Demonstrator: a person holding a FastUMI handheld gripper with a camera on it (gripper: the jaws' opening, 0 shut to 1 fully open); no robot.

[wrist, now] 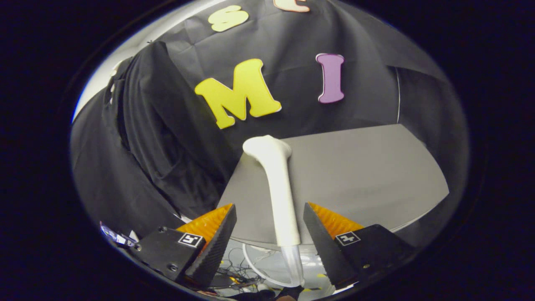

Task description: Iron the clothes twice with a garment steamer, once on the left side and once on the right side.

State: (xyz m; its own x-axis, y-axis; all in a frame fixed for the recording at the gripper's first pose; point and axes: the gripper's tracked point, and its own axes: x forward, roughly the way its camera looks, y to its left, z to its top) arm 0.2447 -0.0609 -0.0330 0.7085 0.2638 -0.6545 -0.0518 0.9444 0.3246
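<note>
White plastic, the garment steamer [279, 188] lies on the grey table [368, 175] with its handle running back between the gripper's [269, 217] fingers and its head pointing away toward the booth wall, which looks like a layout meant for an easy straight-on grab. The fingers stand wide apart on either side of the handle, touching nothing and holding nothing. The dark garment [154, 138] hangs just beside the table, on the left finger's side, near the steamer's head and apparently awaiting its two passes.

A grey table [368, 175] carries a white garment steamer [278, 184] lying flat.
</note>
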